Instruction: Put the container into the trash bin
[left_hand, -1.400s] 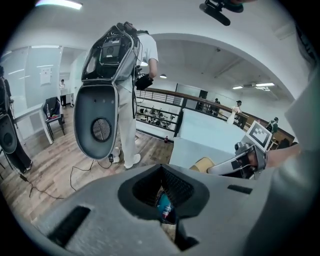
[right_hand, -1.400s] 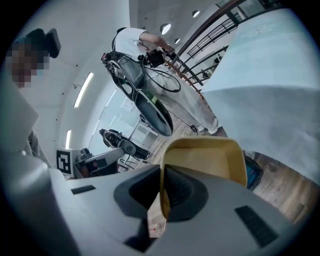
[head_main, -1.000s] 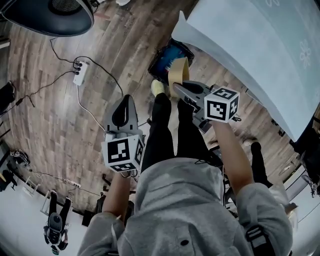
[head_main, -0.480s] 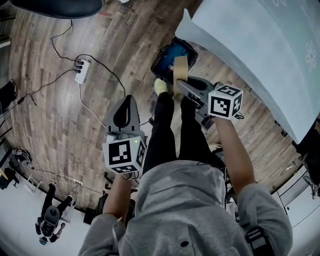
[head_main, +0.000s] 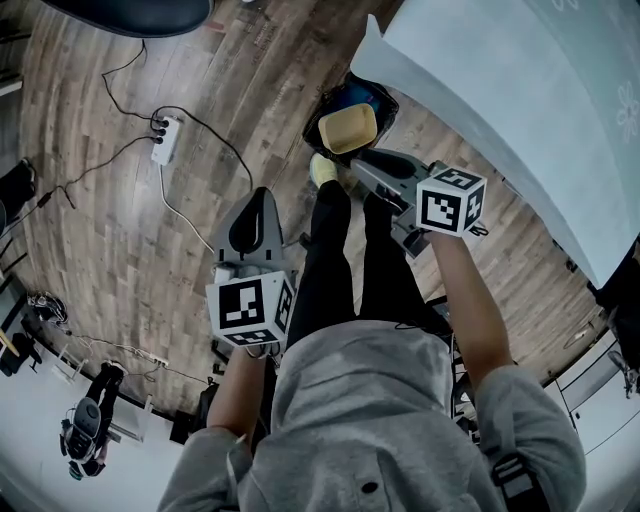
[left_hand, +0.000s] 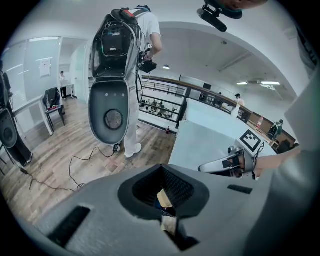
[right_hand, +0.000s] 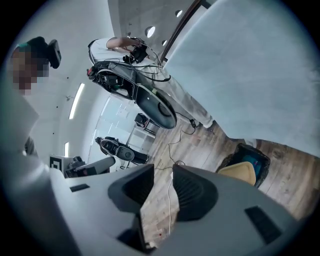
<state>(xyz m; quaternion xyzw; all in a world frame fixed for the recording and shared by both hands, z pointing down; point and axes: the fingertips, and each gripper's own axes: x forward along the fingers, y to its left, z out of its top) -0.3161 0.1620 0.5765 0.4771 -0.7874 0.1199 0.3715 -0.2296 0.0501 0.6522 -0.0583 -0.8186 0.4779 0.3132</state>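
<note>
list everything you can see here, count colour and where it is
container: one, tan, at the mouth of the trash bin
trash bin: one, dark, blue inside, on the floor by the table corner
table: one, pale cover, upper right of the head view
power strip: one, white, on the wood floor, black cables plugged in
bystander: one, white clothes, standing on the floor in the left gripper view
shoe: one seen, yellow-green, beside the bin
left gripper: one, grey, jaws together, gripping nothing
right gripper: one, grey, jaws apart, empty, near the bin
</note>
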